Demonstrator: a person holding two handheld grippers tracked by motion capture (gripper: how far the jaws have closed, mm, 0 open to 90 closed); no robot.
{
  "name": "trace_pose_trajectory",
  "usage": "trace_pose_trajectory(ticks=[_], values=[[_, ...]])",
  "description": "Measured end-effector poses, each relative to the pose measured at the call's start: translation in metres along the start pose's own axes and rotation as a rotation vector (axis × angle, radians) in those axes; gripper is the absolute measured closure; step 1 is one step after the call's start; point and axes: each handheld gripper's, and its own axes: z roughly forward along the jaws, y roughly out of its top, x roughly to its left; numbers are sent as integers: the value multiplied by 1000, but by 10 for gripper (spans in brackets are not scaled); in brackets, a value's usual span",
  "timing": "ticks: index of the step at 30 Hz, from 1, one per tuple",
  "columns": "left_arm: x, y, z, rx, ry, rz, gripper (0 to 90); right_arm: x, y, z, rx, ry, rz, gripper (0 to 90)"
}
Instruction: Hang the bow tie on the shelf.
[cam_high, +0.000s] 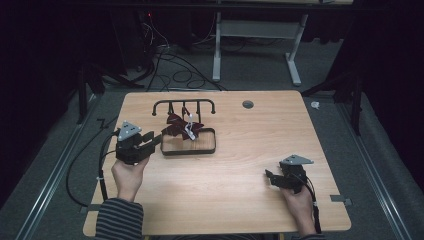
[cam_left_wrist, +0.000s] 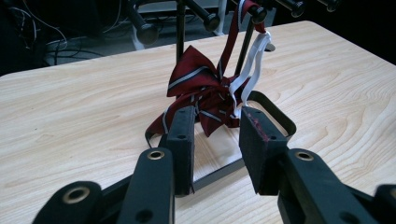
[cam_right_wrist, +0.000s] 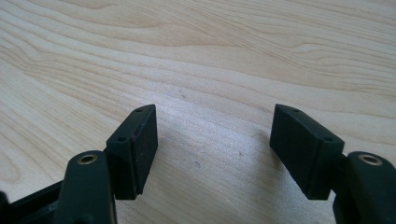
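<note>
Jaws of my left gripper (cam_left_wrist: 215, 140) stand apart, empty; the bow tie (cam_left_wrist: 201, 91) lies straight ahead, hanging upright. Right gripper (cam_right_wrist: 212, 144) gapes, farther away.

Bow tie (cam_high: 183, 127) hangs on rack (cam_high: 184, 104), draped inside its base frame (cam_high: 189, 150), directly ahead of left gripper (cam_high: 153, 141) on table (cam_high: 240, 165). Right gripper (cam_high: 270, 179) well apart, to their right, nearer the person.

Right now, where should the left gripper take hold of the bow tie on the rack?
Probably the knot in the middle of the bow tie, approached level from the near side where the left gripper stands: the wings bunch there, and the rack base is open in front.
</note>
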Motion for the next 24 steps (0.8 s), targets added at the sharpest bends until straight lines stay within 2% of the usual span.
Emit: trace_pose_trajectory(ticks=[24], values=[[4,-18,-9,0,8,-26,662,0,0,0,0,0,-1,337]])
